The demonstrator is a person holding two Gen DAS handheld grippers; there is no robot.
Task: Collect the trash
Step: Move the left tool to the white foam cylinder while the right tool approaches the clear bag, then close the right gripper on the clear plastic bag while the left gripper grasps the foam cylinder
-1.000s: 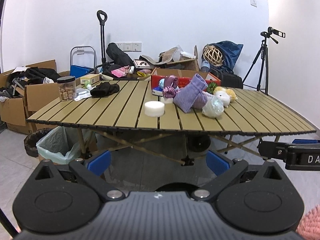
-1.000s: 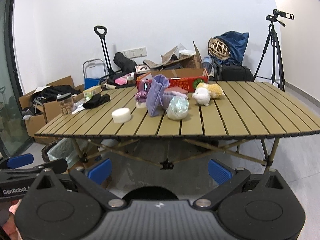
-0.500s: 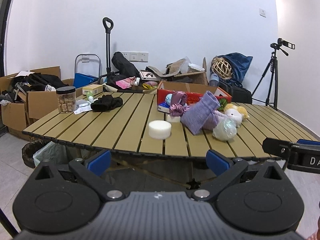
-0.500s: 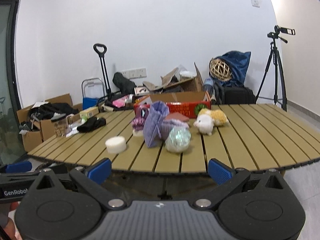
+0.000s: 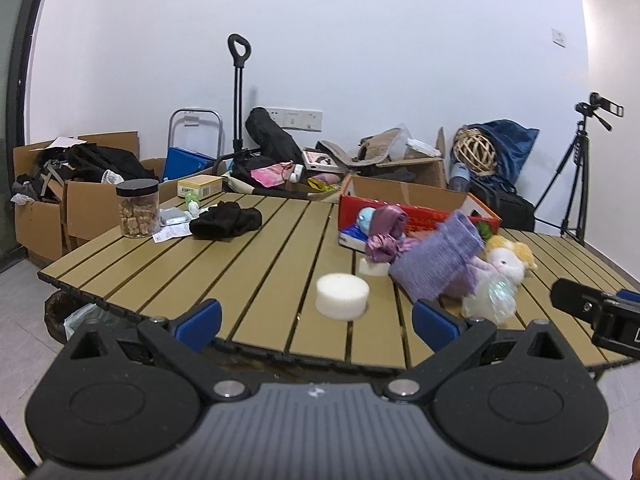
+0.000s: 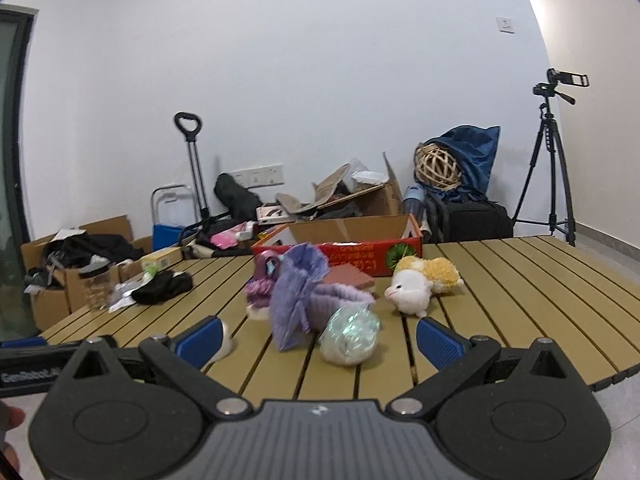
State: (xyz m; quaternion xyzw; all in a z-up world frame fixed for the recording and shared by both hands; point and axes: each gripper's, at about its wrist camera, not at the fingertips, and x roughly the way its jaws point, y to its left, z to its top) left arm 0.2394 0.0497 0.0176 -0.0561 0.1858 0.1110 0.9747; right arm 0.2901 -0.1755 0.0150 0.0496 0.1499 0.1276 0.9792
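Nothing is collected yet, as far as I can judge: both grippers are empty at the near edge of the slatted table [image 5: 248, 280]. The left gripper [image 5: 316, 320] has its fingers spread wide, nothing between them, hanging just short of the table edge. The right gripper [image 6: 318, 338] is spread too, also holding nothing.

Nearest on the table: a white foam puck [image 5: 343, 295] in front of the left gripper, and a crumpled shiny plastic ball [image 6: 351, 336] in front of the right one. These look like the likeliest trash, both untouched. Just behind sit a purple knit cloth [image 6: 298, 298], a white and yellow plush toy [image 6: 420, 282] and a red cardboard box [image 6: 352, 246]; probably not trash.

Further left: a black cloth [image 5: 226, 220], paper scraps [image 5: 172, 233] and a jar of snacks [image 5: 137, 208].

A lined trash bin [image 5: 74, 314] sits on the floor under the table's left corner, mostly hidden by the table edge.

Left to do: everything. Grab each piece, carry it to the bin, drop it.
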